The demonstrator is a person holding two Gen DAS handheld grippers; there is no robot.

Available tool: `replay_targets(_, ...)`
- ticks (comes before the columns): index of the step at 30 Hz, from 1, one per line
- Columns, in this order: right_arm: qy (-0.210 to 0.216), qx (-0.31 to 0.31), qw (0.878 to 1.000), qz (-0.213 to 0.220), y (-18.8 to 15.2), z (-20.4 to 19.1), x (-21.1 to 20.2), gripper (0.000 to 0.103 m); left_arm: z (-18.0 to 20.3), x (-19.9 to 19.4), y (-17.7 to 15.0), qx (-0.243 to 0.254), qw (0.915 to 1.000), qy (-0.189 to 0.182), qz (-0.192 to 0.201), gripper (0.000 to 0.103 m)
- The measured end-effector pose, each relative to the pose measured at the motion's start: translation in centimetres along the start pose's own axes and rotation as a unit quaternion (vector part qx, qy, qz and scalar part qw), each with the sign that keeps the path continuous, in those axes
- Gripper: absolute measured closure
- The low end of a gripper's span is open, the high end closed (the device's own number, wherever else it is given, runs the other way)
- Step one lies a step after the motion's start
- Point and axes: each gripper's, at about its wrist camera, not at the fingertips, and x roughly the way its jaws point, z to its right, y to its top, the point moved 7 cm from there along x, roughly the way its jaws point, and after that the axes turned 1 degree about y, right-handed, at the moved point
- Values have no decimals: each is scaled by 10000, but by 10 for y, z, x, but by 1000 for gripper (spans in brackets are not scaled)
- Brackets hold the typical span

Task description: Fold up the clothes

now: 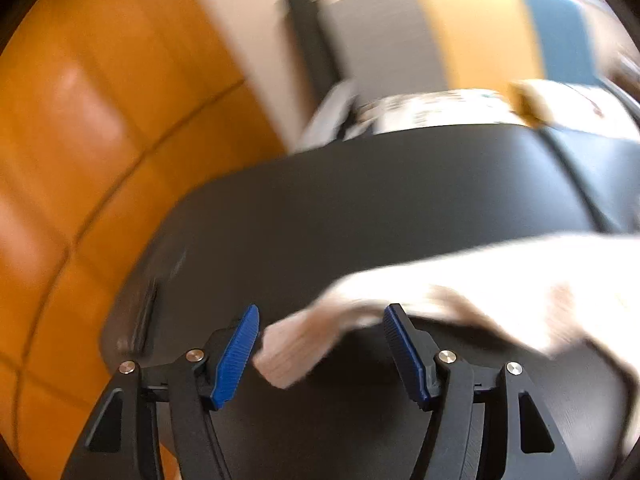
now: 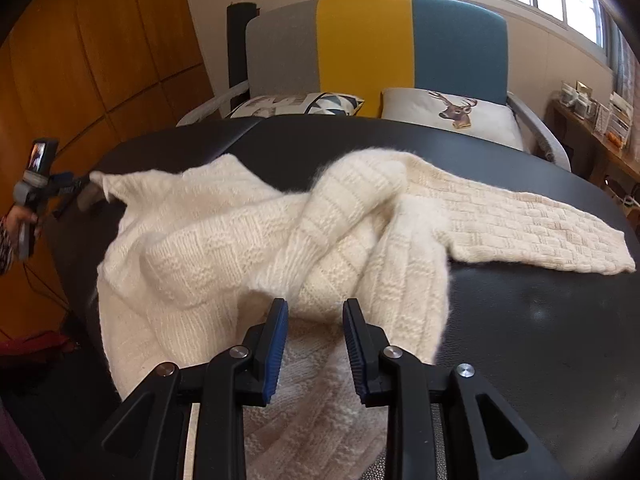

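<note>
A cream knitted sweater lies rumpled on a black table, one sleeve stretched out flat to the right. My right gripper is over the sweater's near edge, and a thick fold of knit fills the gap between its blue pads. In the left wrist view, which is blurred, my left gripper stands open at the table's left end. A corner of the sweater lies loose between its jaws and the pads do not press on it. The right wrist view shows that left gripper at the sweater's far left corner, held by a hand.
Behind the table is a sofa with a grey, yellow and blue back and a deer cushion. Orange wooden cabinet doors line the left side. A shelf of small items stands at the right under a window.
</note>
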Motion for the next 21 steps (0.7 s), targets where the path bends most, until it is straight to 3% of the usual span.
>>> replay_targets(3,323,489,9982,143,10,5,-7,75,33,-22,-11,613,9980,-78,94,28)
replay_targets(6,512,653,9964,162,18,2,-6,74,29,-10,-17,484,9984,-78,-265,28)
replay_targets(9,393,553,9977,14,24,-5,4,74,-10,5,-9,-442,9974,121,-561,28)
replay_targets(11,207,509,9985,-78,27,-7,10,74,-42,-6,-2,-1289,9907,209,-387,28)
replay_targets(13,126,594,9980,-168,28,-6,16,70,-45,-25,4,-1618,9868,-102,34,28)
replay_targets(15,118,734,9969,-261,29,-6,22,70,-10,-53,11,-1282,9881,-697,482,28)
replay_targets(18,225,810,9957,-393,29,-11,27,69,81,-91,6,107,9895,-1092,943,22)
replay_targets(19,237,800,9956,-431,28,-13,28,69,120,-105,0,683,9839,-1215,1119,21)
replay_targets(21,129,725,9960,-499,28,-16,29,68,184,-129,-13,1610,9635,-1529,1498,21)
